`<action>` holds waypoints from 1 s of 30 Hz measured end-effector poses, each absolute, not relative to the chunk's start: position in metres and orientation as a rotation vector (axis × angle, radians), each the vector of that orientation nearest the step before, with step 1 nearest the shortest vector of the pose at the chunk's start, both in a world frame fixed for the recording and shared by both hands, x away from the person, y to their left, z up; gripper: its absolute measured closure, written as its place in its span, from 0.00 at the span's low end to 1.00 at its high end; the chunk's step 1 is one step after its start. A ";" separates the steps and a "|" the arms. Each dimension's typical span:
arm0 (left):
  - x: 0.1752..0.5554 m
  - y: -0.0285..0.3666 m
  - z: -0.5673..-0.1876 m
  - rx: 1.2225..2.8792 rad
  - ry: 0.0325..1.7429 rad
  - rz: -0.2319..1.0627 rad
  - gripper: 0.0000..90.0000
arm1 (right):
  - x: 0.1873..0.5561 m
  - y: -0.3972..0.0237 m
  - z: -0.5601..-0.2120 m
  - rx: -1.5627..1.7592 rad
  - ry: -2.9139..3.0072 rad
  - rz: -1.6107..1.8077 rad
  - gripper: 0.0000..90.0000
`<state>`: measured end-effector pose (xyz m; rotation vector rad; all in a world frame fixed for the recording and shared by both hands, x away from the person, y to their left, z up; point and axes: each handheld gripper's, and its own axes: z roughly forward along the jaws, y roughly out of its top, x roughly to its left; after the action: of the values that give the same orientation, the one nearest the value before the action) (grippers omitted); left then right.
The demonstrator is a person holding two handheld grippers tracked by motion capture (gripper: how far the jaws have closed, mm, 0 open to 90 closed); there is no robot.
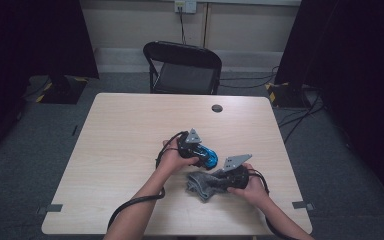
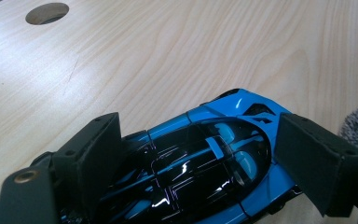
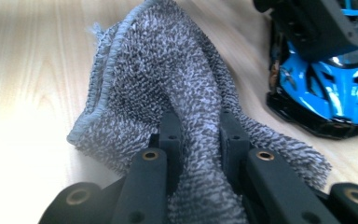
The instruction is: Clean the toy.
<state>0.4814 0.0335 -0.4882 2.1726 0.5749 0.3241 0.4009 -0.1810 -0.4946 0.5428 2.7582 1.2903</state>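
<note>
**Car clamped, cloth pinched at mid-worktop**

Both forearms reach in from the near edge, hands side by side. The left gripper (image 1: 200, 150) lies low, jaws spread wide and pressing the flanks of the blue car (image 2: 205, 158), which sits on the worktop (image 1: 130, 130). Just right of the car, the right gripper (image 1: 225, 178) has its jaws nipped tight on the grey cloth (image 3: 168, 88). The right gripper view reveals the car's black nose; no writing readable.

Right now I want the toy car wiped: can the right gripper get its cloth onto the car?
Probably yes. The right gripper is pinching the grey cloth, the blue car sits close beside it in the left gripper, and nothing lies between them.
</note>
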 end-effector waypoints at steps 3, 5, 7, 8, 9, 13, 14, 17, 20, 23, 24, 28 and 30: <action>0.482 0.032 -0.487 2.194 0.575 0.324 0.15 | 0.405 -0.183 -0.494 0.558 2.753 1.279 0.85; 0.481 0.029 -0.487 2.201 0.571 0.326 0.12 | 0.408 -0.185 -0.494 0.572 2.746 1.272 0.85; 0.480 0.029 -0.488 2.199 0.571 0.322 0.09 | 0.411 -0.187 -0.494 0.577 2.740 1.260 0.85; 0.480 0.029 -0.488 2.198 0.569 0.319 0.09 | 0.412 -0.187 -0.493 0.587 2.739 1.258 0.85; 0.480 0.029 -0.488 2.196 0.568 0.317 0.08 | 0.414 -0.188 -0.493 0.590 2.737 1.256 0.85; 0.480 0.029 -0.489 2.187 0.574 0.324 0.09 | 0.420 -0.191 -0.492 0.605 2.735 1.236 0.85; 0.480 0.029 -0.489 2.185 0.574 0.330 0.09 | 0.421 -0.191 -0.492 0.607 2.737 1.229 0.85; 0.479 0.029 -0.489 2.188 0.575 0.334 0.09 | 0.424 -0.192 -0.491 0.610 2.738 1.220 0.85; 0.479 0.029 -0.490 2.177 0.577 0.333 0.09 | 0.426 -0.194 -0.491 0.618 2.739 1.217 0.85; 0.479 0.030 -0.490 2.175 0.578 0.338 0.09 | 0.428 -0.196 -0.491 0.615 2.743 1.207 0.85; 0.479 0.030 -0.490 2.175 0.578 0.341 0.10 | 0.429 -0.197 -0.490 0.615 2.745 1.199 0.85; 0.478 0.030 -0.490 2.179 0.573 0.345 0.10 | 0.432 -0.203 -0.489 0.620 2.743 1.170 0.85; 0.478 0.030 -0.490 2.179 0.574 0.345 0.10 | 0.433 -0.207 -0.487 0.620 2.745 1.145 0.85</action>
<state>0.4783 0.0296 -0.4900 2.1794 0.5738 0.3449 0.4333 -0.2065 -0.4874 0.6196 2.7445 1.1450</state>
